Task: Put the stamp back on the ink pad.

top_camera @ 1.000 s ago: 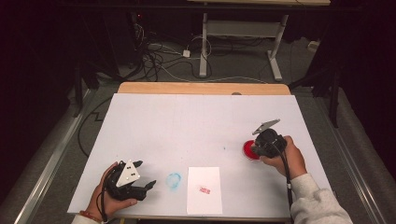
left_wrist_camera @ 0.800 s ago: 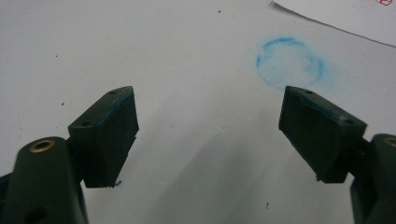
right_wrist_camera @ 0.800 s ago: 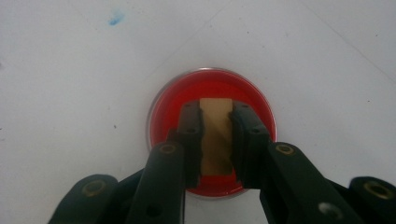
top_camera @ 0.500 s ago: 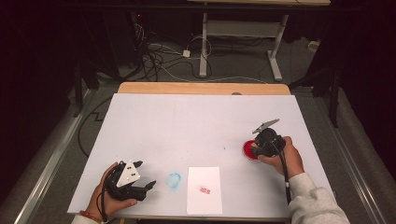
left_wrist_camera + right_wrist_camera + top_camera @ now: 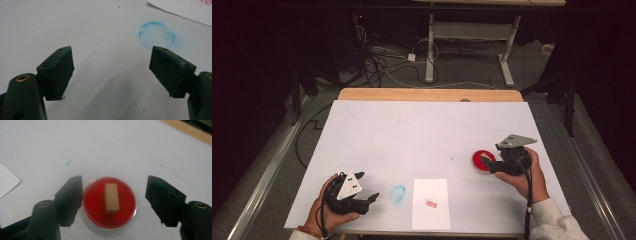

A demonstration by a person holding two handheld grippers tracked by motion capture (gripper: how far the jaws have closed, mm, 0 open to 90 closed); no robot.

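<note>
**Wooden stamp lying in the red ink pad, right tool opening around it**

The wooden stamp (image 5: 111,198) is lying flat on the red ink pad (image 5: 95,205), roughly at its middle. It is looking like a small, stiff, light block, probably easy to lift but also easy to tip; the face resting on the ink is likely wet, so the dry long side faces are the sensible place to pinch it, across its narrow width. In the right gripper view its long axis is running straight away from the camera, in line with the jaws, with one short end toward the tool and the other toward the far edge of the desk (image 5: 422,125).

The right tool (image 5: 113,195) is hovering just over the pad, its jaws having just been opening; they are standing wide, one on each side of the pad, the stamp between them but untouched.

Well to the left of the pad, a white paper sheet (image 5: 430,202) is lying near the desk's front edge, then a blue ring stain (image 5: 398,193). Beyond that the left tool (image 5: 371,200) is resting with jaws wide and empty.
</note>
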